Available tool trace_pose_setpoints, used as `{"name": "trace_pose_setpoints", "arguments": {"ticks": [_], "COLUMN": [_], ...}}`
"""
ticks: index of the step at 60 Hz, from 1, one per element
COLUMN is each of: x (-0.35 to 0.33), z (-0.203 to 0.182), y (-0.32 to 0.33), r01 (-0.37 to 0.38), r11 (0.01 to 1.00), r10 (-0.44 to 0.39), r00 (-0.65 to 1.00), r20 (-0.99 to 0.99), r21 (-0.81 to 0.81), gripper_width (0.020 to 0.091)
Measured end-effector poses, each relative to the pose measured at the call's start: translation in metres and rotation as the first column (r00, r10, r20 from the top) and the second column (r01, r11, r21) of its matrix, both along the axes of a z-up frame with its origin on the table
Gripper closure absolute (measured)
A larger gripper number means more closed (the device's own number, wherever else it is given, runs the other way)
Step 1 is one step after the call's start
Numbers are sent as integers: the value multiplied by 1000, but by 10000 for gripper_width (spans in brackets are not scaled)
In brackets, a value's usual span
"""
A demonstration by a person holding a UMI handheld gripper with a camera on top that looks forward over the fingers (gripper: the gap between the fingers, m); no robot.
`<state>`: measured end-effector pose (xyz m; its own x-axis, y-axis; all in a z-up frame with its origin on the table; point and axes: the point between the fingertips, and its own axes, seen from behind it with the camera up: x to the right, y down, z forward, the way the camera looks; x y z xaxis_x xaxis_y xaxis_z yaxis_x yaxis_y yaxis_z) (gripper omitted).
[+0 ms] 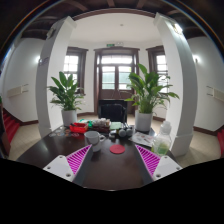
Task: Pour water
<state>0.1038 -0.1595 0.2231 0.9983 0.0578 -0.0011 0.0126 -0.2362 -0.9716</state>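
My gripper (pixel 112 162) hangs open over the near part of a dark table (pixel 112 172); nothing lies between its magenta pads (pixel 78 160). Just ahead of the left finger stands a white cup (pixel 92 139). A round red coaster (pixel 117 149) lies ahead between the fingers, apart from both. Farther back on the table a dark tea set with a pot (pixel 122 131) and small cups is clustered. A red bowl-like object (pixel 78 128) sits to the left of the cluster.
Two large potted plants (pixel 67 95) (pixel 146 92) stand beyond the table, beside white pillars. A dark chair (pixel 112 110) faces the table's far side, before a glazed door. White paper (pixel 143 140) lies on the table by the right finger.
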Motion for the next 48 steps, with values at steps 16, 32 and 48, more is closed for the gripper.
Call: {"name": "trace_pose_setpoints", "arguments": {"ticks": [16, 32, 48], "x": [128, 175, 177], "z": [-117, -108, -110], "y": [-17, 53, 112], "r01": [188, 194, 176], "r11": [982, 976, 976], "r10": [-188, -197, -176], "r00": [982, 980, 984], "r20": [28, 25, -11], "r21": [-12, 101, 128], "gripper_width": [247, 255, 363]}}
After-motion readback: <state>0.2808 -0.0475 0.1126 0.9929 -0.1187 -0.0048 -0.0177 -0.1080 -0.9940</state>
